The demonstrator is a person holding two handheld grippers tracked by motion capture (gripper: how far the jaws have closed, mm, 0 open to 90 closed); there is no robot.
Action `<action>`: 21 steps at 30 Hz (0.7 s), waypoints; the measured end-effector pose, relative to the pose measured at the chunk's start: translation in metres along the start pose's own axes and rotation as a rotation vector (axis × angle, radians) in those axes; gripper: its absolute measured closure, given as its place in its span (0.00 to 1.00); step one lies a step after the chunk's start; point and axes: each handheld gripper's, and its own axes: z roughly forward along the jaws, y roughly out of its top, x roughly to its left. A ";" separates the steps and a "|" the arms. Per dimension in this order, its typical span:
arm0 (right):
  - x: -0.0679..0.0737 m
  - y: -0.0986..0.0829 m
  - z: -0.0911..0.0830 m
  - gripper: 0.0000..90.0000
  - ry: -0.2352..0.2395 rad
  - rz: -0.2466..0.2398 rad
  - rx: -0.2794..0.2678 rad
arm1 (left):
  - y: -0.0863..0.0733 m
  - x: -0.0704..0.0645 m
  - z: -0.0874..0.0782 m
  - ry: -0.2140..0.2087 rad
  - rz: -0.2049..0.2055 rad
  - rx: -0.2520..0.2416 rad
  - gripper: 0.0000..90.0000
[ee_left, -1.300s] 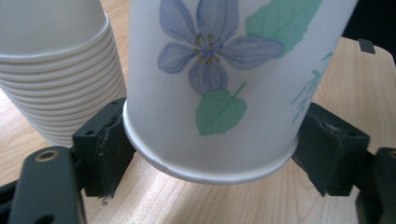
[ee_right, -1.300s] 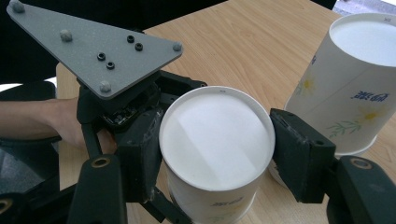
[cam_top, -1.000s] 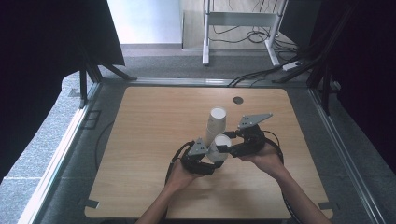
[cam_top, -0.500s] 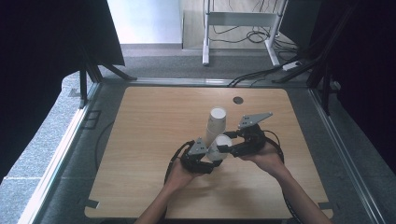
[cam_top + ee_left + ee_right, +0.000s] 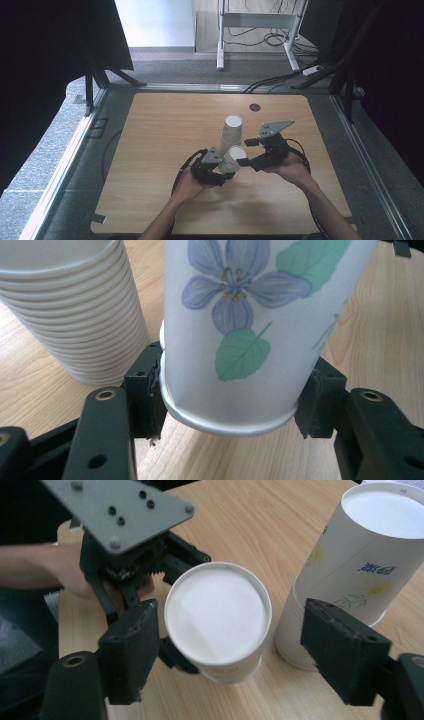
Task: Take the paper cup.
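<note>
Left gripper view: left gripper (image 5: 235, 400) clamps flowered paper cup (image 5: 250, 325).

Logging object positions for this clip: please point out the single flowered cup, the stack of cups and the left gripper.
Flowered cup (image 5: 235, 335), left gripper view, printed side wall.
Stack of cups (image 5: 232, 131), high view, side of the top cup.
Left gripper (image 5: 235, 400), left gripper view, midway between its jaws, on the cup's base.

Stack of cups (image 5: 232, 131) just behind held cup (image 5: 233, 159), bare table (image 5: 160, 130) left, far side open.

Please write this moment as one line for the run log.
left gripper: shut on single cup | right gripper: open, around cup top | cup stack: upright on table
</note>
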 end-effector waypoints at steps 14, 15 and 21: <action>0.012 0.004 0.015 0.17 0.027 -0.132 0.167 | 0.013 -0.002 -0.008 -0.026 0.102 0.137 0.44; 0.012 0.004 0.016 0.17 0.030 -0.135 0.174 | 0.014 -0.003 -0.008 -0.029 0.099 0.139 0.44; 0.012 0.003 0.026 0.20 0.038 -0.144 0.226 | 0.016 -0.005 -0.004 -0.048 0.130 0.191 0.44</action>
